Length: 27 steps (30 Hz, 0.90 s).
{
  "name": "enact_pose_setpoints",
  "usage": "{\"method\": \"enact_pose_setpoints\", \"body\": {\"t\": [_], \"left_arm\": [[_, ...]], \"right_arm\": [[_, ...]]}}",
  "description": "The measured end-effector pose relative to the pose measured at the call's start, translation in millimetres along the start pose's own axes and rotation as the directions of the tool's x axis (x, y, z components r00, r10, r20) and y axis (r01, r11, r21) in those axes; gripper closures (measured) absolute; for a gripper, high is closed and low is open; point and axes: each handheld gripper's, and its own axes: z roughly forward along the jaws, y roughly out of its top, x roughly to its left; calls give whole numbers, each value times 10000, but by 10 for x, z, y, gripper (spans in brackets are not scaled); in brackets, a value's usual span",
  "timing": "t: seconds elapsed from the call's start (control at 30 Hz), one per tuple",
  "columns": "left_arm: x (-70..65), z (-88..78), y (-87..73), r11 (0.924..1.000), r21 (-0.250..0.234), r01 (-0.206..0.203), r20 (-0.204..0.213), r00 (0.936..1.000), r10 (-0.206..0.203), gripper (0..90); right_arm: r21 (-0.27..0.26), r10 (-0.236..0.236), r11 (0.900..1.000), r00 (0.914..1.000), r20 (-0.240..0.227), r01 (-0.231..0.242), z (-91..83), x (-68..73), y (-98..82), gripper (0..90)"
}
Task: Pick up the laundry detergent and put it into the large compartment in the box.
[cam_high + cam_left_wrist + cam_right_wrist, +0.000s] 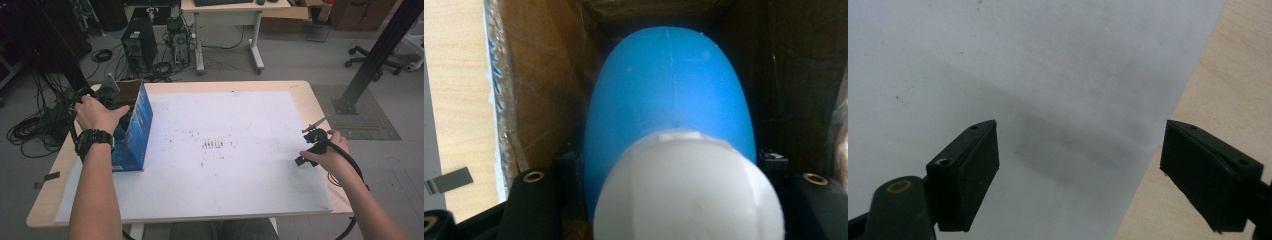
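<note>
Trouble could start high up: the left claw (107,95) reaches into the box (134,131) at the surface's (310,100) edge. Left gripper view: clamped on the blue bottle (669,100), which might snag cardboard. Right claw (1080,175) gapes, idle.

Blue, white, brown and pale wood

A blue bottle (669,95) with a white cap (689,192) sits inside a box (135,130), blue outside and brown cardboard within; the pale wooden desk (310,95) carries a white sheet (240,170) with dark specks; black jaws.
</note>
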Motion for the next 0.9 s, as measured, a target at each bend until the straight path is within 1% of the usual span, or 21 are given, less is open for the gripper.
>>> {"method": "enact_pose_setpoints", "body": {"t": [0.33,0.43,0.53,0.63,0.9], "left_arm": [[-18,6,5,10000,39,-36,-73,10000,37,371],[-26,-1,4,10000,-14,-46,-11,10000,45,355],[-43,16,0,9998,183,-76,-28,10000,76,313],[-47,16,-4,9999,114,-44,-81,10000,45,278],[-49,1,-21,10000,74,14,-116,9999,-13,246]], "right_arm": [[-1,71,10000,10000,3,-71,-1,-15,-16,161],[-23,50,10000,10000,0,-50,-1,-13,-16,161],[-10,38,10000,10000,-18,-38,-2,-5,-15,161],[-26,26,10000,10000,-28,-26,-3,-3,-15,161],[-4,36,10000,10000,-33,-36,4,-4,-19,161]]}}
